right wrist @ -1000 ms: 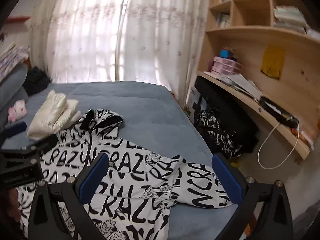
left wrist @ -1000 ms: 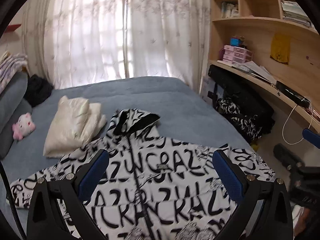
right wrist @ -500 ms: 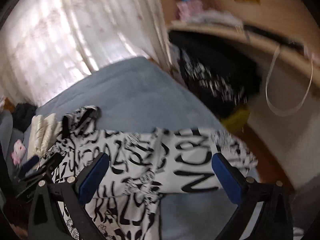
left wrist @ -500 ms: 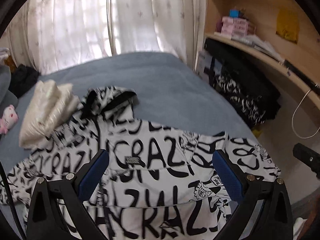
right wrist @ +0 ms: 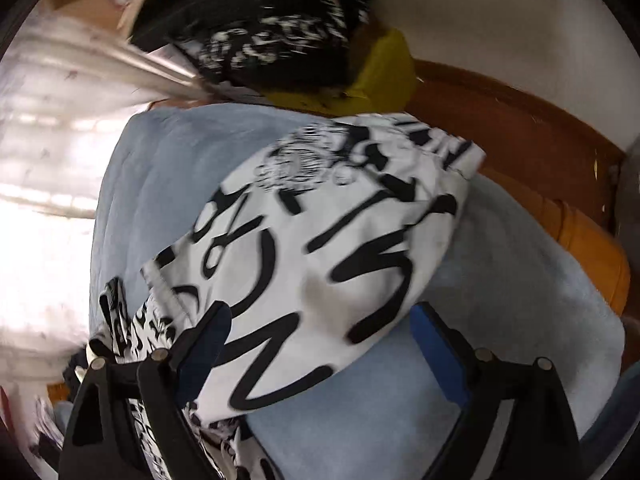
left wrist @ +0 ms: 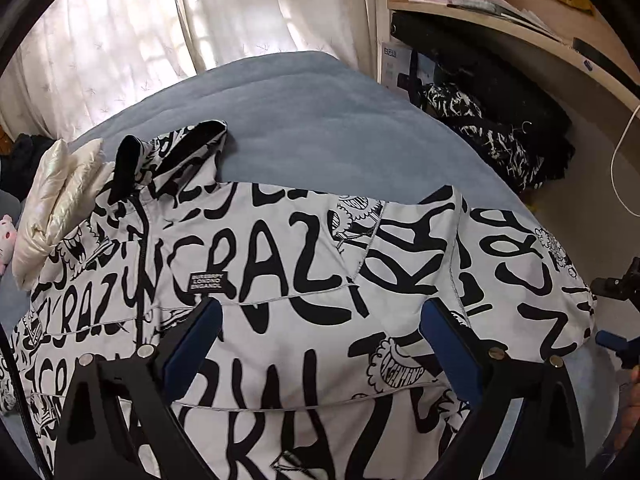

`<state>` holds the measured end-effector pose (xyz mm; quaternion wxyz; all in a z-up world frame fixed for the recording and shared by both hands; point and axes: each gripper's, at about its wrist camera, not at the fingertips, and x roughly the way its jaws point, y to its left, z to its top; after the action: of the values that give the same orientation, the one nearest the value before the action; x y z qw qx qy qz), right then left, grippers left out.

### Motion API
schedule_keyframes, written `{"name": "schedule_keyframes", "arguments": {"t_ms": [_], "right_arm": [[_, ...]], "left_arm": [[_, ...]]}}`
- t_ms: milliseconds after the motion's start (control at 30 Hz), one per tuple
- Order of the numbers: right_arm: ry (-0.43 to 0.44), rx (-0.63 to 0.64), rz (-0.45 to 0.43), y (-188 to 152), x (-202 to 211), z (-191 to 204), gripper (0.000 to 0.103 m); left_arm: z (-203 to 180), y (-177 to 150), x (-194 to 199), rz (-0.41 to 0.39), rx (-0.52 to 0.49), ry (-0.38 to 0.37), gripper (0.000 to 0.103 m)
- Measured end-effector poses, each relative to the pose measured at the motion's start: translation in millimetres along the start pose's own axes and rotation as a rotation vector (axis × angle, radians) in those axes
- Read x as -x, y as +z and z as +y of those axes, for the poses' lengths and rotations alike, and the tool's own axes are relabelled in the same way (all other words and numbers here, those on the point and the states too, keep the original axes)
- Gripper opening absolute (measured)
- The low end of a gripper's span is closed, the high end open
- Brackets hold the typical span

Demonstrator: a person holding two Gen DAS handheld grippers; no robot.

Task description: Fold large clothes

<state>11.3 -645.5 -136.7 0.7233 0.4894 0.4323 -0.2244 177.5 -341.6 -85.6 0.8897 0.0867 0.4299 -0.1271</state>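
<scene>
- Both sets of jaws stand spread wide, and we find nothing pinched between either pair.
- We note the left gripper (left wrist: 320,344) poised above the jacket's chest, just below the small black label (left wrist: 206,281); whether its blue pads (left wrist: 196,340) touch the cloth we cannot tell.
- We record the jacket (left wrist: 288,272), white with black lettering, laid flat and front up across the near part of the bed (left wrist: 328,120), its zip closed.
- We see the hood (left wrist: 176,148) lying toward the far side of the jacket, its black lining showing.
- We see one sleeve (left wrist: 520,272) stretched out to the right of the jacket's body, reaching the bed's edge.
- We note the right gripper (right wrist: 316,340) over that sleeve (right wrist: 320,232) near its cuffed end; the left pad (right wrist: 208,340) overlaps the cloth, the right pad (right wrist: 436,348) sits over bare bed (right wrist: 520,280). This view is blurred and tilted, so contact cannot be judged.
- We find a folded cream garment (left wrist: 56,200) touching the jacket's left shoulder, beside the hood.
- We note a pink plush toy (left wrist: 6,236) just left of the cream garment, at the frame's edge.
- We see white curtains (left wrist: 160,32) beyond the far side of the bed.
- We record a wooden shelf (left wrist: 500,20) right of the bed, with dark patterned clothing (left wrist: 492,136) heaped beneath it.
</scene>
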Motion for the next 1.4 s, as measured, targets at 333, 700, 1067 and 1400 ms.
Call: {"name": "schedule_keyframes", "arguments": {"t_ms": [333,700,1067,1400], "right_arm": [[0.005,-0.130,0.016,9.3,-24.1,-22.1,0.083],[-0.051,-0.014,-0.208,9.8,-1.1,15.2,0.006],[0.113,0.798,-0.476,-132.8,63.6,231.4,0.006],[0.079,1.087,-0.056,-268.0,-68.4,232.2,0.012]], "left_arm": [[-15.8,-4.3,-20.8,0.019,0.024,-0.017,0.097],[30.7,-12.5,-0.9,-0.009,0.054,-0.002,0.095],[153.2,-28.4,46.7,-0.133,0.211,0.060,0.095],[234.8,-84.8,13.5,0.013,0.340,0.065,0.095]]}}
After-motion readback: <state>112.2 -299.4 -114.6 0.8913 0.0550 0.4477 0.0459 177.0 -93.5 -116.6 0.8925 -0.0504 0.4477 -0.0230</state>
